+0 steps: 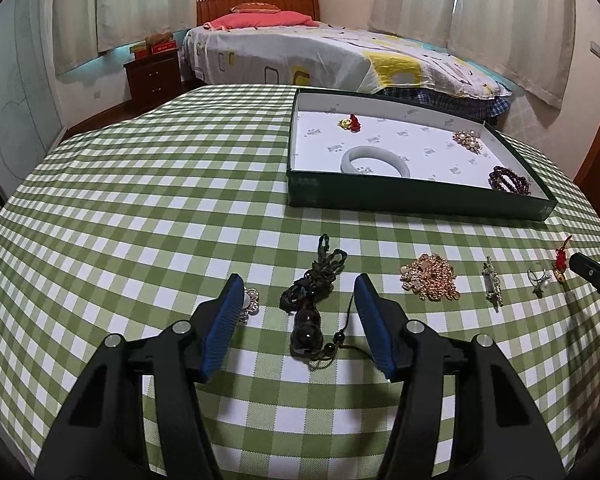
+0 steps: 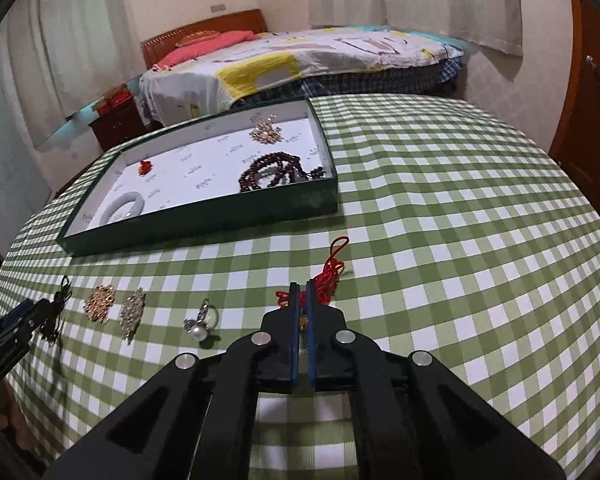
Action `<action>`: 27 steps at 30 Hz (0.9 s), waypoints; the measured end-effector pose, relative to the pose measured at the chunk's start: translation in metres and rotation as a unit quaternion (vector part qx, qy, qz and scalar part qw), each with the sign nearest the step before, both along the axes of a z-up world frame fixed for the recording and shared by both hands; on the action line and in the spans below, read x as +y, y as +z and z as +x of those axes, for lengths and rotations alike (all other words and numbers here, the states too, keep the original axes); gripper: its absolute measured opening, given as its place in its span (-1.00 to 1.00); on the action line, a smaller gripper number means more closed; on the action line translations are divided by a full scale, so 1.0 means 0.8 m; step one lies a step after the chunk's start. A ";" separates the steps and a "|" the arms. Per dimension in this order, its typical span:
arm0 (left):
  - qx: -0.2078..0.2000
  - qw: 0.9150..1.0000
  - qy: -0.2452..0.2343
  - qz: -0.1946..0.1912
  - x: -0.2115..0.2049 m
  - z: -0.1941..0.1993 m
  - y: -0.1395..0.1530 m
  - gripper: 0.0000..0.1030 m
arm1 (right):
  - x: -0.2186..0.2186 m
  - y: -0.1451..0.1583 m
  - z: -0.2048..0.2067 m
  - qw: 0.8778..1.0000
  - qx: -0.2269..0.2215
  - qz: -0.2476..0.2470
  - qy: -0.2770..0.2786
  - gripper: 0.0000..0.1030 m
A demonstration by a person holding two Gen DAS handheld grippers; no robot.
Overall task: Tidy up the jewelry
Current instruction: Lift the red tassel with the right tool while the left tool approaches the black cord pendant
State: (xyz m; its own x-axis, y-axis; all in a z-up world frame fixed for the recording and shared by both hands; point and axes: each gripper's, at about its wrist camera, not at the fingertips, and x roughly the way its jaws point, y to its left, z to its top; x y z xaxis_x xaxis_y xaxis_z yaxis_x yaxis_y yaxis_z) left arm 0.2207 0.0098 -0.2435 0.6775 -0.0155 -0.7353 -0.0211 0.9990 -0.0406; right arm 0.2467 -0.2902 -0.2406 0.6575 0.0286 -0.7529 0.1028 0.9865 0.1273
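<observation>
My left gripper (image 1: 299, 280) stands open over the green checked cloth. A dark corded bead pendant (image 1: 306, 308) lies between its blue pads without touching them. A small pearl brooch (image 1: 253, 299) peeks out behind the left finger. To the right lie a gold cluster (image 1: 430, 276), a silver brooch (image 1: 492, 284) and a pearl ring (image 1: 540, 282). My right gripper (image 2: 302, 286) is shut on a red knotted cord charm (image 2: 332, 276), and a gold bit shows between its pads. The same charm (image 1: 560, 264) sits at the right gripper's tip in the left wrist view.
A dark green tray (image 1: 420, 196) with a white lining holds a white bangle (image 1: 376, 162), a dark bead bracelet (image 1: 508, 179), a gold brooch (image 1: 467, 140) and a small red charm (image 1: 352, 122). A bed stands beyond the table's far edge.
</observation>
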 end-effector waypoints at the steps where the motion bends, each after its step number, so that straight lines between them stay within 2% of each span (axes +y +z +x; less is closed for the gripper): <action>1: 0.001 1.000 0.001 -0.001 0.001 0.001 0.000 0.09 | 0.000 -0.002 0.003 1.000 0.004 0.000 0.001 -0.93; 4: 0.001 1.000 0.003 -0.003 0.003 0.001 0.000 0.09 | 0.002 -0.005 0.008 1.000 0.011 0.000 -0.002 -0.90; 5: 0.001 1.000 0.003 -0.003 0.003 0.001 0.000 0.09 | 0.002 -0.005 0.009 1.000 0.012 0.001 -0.002 -0.82; 7: 0.002 1.000 0.003 -0.005 0.004 0.001 -0.001 0.09 | 0.002 -0.005 0.008 1.000 0.011 0.000 -0.007 -0.12; 8: 0.003 1.000 0.004 -0.005 0.004 0.001 -0.001 0.09 | 0.003 -0.004 0.006 1.000 0.006 -0.001 -0.009 -0.09; 18: 0.002 1.000 0.003 -0.004 0.004 0.002 -0.002 0.09 | 0.005 -0.011 0.022 1.000 0.017 -0.003 -0.005 -0.12; 22: 0.003 1.000 0.004 -0.004 0.004 0.002 -0.002 0.09 | 0.008 -0.019 0.030 1.000 0.027 -0.001 0.000 -0.43; 27: 0.006 1.000 0.003 -0.003 0.003 0.003 -0.003 0.09 | 0.003 -0.019 0.024 1.000 0.020 0.011 0.002 -0.67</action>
